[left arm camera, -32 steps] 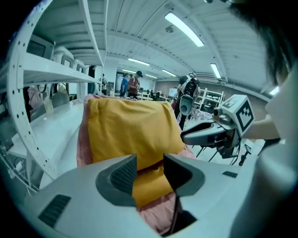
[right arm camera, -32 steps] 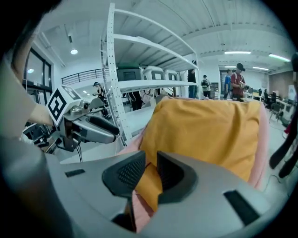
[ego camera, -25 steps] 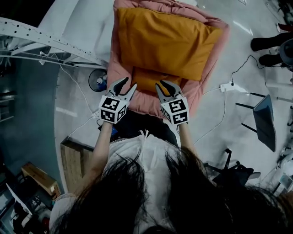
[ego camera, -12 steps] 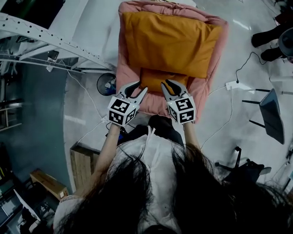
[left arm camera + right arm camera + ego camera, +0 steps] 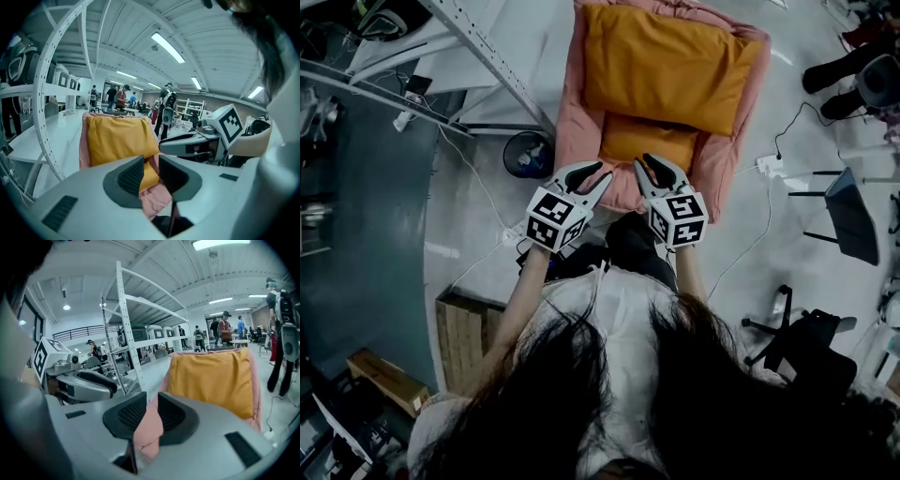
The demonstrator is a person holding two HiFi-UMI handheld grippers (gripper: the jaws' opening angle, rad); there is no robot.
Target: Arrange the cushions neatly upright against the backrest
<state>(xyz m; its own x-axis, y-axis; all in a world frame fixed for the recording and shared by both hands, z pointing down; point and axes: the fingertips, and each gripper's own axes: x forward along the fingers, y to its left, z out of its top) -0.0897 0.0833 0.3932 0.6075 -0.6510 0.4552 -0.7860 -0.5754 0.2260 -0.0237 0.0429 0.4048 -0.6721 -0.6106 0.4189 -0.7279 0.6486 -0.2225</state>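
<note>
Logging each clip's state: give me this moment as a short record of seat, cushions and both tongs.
seat: pink, holds both cushions
big cushion: orange, upright at the back
small cushion: orange, low in front of it
left tongs: just been closing, narrow gap, nothing gripped
right tongs: narrow gap, pink seat fabric in it, grip unclear

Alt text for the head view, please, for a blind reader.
From above, a person holds the left gripper and right gripper near the front edge of a pink seat. A big orange cushion sits at its back, with a small cushion in front.
</note>
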